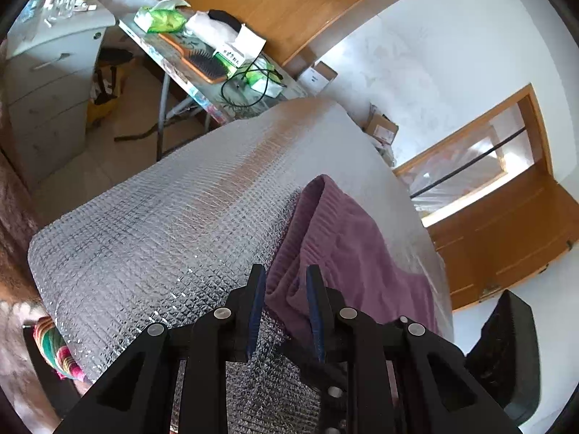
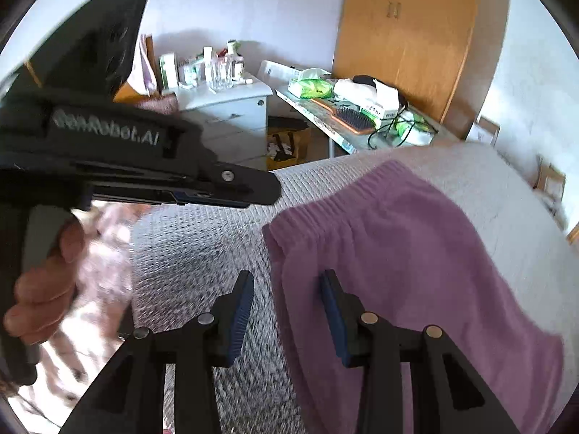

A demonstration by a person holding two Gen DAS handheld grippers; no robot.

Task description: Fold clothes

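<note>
A purple knit garment (image 1: 347, 238) (image 2: 405, 260) with a ribbed band lies flat on a silver quilted mat (image 1: 163, 224) (image 2: 202, 253). My left gripper (image 1: 286, 284) hovers open over the garment's near left edge, and the fabric shows through the gap between its blue pads. From the right wrist view, the left gripper (image 2: 253, 195) appears side-on, held by a hand (image 2: 43, 289), with no cloth in its tip. My right gripper (image 2: 287, 289) is open above the garment's left edge, one pad over the mat and one over the fabric. Its black body (image 1: 506, 343) shows at lower right.
A cluttered side table (image 1: 202, 83) (image 2: 325, 126) with a hairbrush (image 2: 351, 119), tissues and cables stands beyond the mat. A white drawer unit (image 1: 47, 83) (image 2: 231, 108) sits to its left. A wooden wardrobe (image 2: 409, 36), a wooden door (image 1: 506, 238) and cardboard boxes (image 1: 380, 126) line the walls.
</note>
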